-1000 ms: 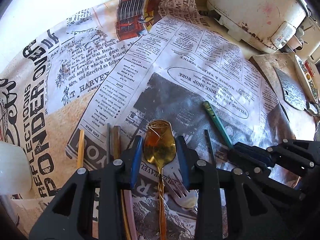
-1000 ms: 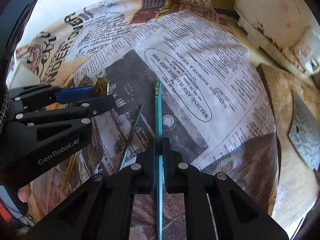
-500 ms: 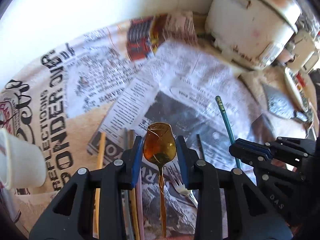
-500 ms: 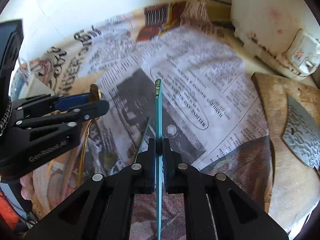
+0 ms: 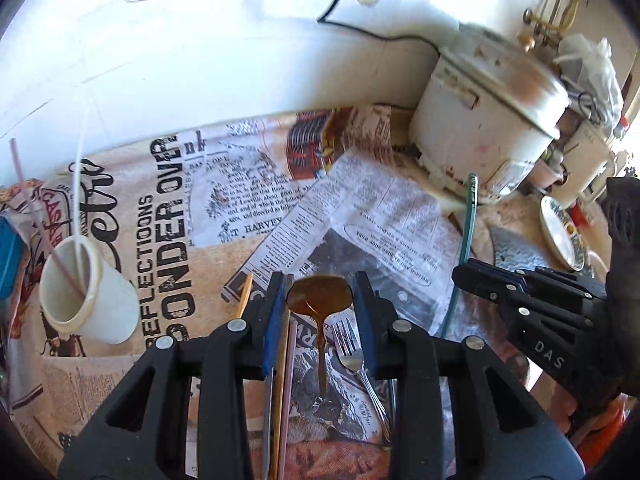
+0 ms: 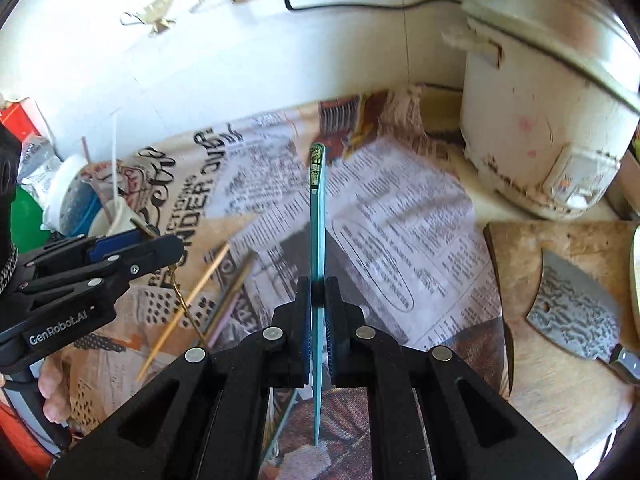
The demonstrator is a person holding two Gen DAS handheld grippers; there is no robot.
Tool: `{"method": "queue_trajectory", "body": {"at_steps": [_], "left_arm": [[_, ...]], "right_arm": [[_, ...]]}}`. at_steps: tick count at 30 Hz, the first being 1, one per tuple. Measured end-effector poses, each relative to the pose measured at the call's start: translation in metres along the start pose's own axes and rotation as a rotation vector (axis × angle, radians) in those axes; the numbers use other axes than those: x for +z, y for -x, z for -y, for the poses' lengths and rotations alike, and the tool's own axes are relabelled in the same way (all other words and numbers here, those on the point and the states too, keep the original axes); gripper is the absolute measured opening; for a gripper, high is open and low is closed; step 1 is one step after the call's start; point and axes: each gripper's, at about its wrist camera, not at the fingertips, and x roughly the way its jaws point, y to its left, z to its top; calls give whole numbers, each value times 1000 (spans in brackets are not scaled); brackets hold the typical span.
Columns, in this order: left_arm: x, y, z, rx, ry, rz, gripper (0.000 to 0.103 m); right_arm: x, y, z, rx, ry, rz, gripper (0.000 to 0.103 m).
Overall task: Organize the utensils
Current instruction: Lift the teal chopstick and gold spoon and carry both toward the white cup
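Note:
My left gripper (image 5: 319,296) is shut on a gold spoon (image 5: 319,298), gripping its bowl, handle hanging down above the newspaper. My right gripper (image 6: 319,300) is shut on a teal chopstick (image 6: 318,240), lifted off the table; it also shows in the left wrist view (image 5: 466,236). A white cup (image 5: 86,296) with two thin sticks in it stands at the left. On the newspaper below lie a silver fork (image 5: 352,356), a wooden chopstick (image 6: 188,304), a pink one (image 6: 228,312) and a thin dark one.
A white rice cooker (image 6: 548,120) stands at the back right. A cleaver (image 6: 576,316) lies on a wooden board (image 6: 540,364) at the right. A patterned plate (image 5: 562,236) is beside it. A white wall with a black cable is behind.
Both grippers have risen from the newspaper, lifting the gold spoon and the teal chopstick. The white cup has come into view at the left.

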Motion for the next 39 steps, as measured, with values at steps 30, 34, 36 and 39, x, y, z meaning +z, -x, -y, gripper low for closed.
{"method": "queue_trajectory", "body": {"at_steps": [30,34,36,39], "left_arm": [[33,168,-98,208,125,391,32],[35,184,-120,239,140,417,32],[36,189,-132,251,149,423,32],[36,192,-147,265,162,424,32]], "right_arm": [[88,48,-134,208,245,260,6],[94,43,-162,247,278,269,6],[97,39,-176,264,291,270,6],[103,31,-197,286,305,270,6]]}}
